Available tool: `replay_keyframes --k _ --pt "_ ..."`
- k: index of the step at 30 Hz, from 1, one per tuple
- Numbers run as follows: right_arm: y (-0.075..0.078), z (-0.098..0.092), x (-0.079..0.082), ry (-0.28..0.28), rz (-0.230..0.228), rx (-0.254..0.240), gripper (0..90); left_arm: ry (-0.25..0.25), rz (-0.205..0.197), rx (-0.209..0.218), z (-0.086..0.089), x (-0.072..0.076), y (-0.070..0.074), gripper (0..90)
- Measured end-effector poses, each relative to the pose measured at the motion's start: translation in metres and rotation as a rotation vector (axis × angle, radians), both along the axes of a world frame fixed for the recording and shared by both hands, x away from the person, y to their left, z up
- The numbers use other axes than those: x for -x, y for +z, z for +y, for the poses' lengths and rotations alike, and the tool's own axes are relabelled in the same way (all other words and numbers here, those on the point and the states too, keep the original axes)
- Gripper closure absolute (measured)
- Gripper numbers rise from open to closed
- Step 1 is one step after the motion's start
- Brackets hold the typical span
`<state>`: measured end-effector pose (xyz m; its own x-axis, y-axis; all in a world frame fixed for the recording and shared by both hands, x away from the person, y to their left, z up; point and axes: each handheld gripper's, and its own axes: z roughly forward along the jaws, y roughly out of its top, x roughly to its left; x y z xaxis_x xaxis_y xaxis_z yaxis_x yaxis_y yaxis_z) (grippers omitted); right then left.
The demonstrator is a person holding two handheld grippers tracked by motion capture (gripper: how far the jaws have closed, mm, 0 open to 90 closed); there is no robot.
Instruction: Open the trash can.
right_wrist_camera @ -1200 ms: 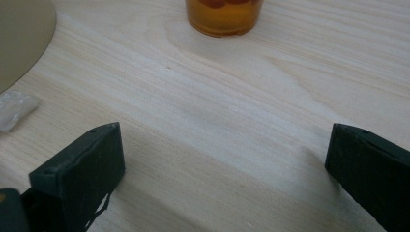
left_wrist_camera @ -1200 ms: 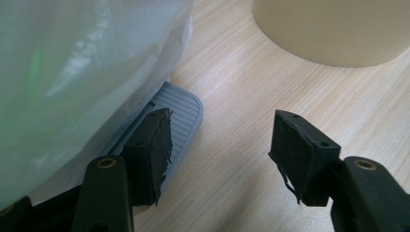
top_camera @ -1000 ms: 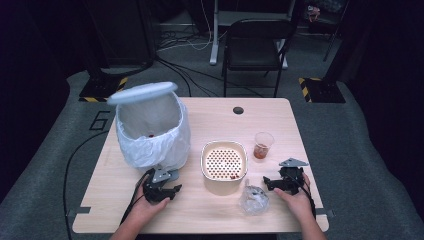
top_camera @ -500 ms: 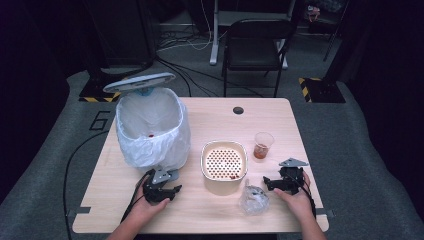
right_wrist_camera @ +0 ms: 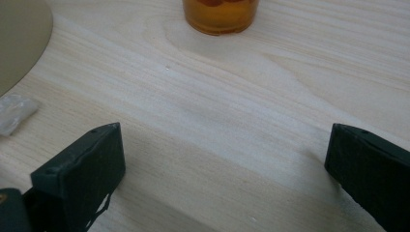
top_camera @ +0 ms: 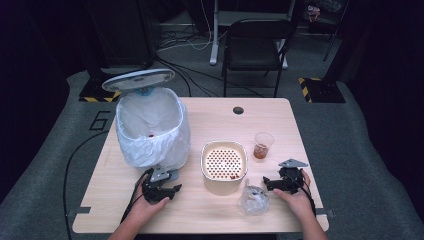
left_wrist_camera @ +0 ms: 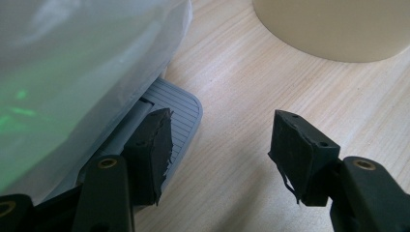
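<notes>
Both grippers apart, resting near the worktop's front edge.
Left gripper (top_camera: 169, 190) touches the bin pedal (left_wrist_camera: 176, 108); we see its lid (top_camera: 138, 79) raised from the high view.

High view overlooks the table (top_camera: 280, 125); gripper views skim it closely.

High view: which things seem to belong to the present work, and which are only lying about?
Probably in use:
bin, its raised lid, the pedal beneath one jaw of the open left gripper.

Seemingly just lying about:
perforated bowl, cup of amber liquid, crumpled plastic, chair. The open right gripper holds nothing.
</notes>
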<state>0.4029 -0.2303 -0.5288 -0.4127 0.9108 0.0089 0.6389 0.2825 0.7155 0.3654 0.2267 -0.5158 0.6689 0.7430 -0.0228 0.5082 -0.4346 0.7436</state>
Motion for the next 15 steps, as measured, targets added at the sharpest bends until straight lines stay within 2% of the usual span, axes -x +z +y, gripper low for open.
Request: replay_keyframes --k 1,5,8,10,13,15 --pt "0.000 0.000 0.000 0.000 0.000 0.000 1.3 0.000 0.000 0.000 0.000 0.000 0.000 40.2" --pt "0.004 -0.004 0.001 -0.010 -0.004 -0.009 15.7 -0.001 0.001 -0.001 0.000 0.000 0.000 40.2" --pt "0.006 -0.006 0.001 -0.028 0.011 -0.026 20.1 0.007 -0.012 0.002 -0.002 0.001 -0.001 40.2" --pt "0.008 -0.008 0.001 -0.037 0.015 -0.030 24.0 0.001 -0.010 -0.010 -0.001 0.001 0.000 40.2" --pt "0.011 -0.011 0.003 -0.042 0.030 -0.022 28.6 -0.004 0.000 -0.009 0.000 0.000 0.000 40.2" --pt "0.013 -0.012 0.004 -0.047 0.024 -0.022 33.0 -0.008 0.002 -0.011 0.000 0.000 0.000 40.2"
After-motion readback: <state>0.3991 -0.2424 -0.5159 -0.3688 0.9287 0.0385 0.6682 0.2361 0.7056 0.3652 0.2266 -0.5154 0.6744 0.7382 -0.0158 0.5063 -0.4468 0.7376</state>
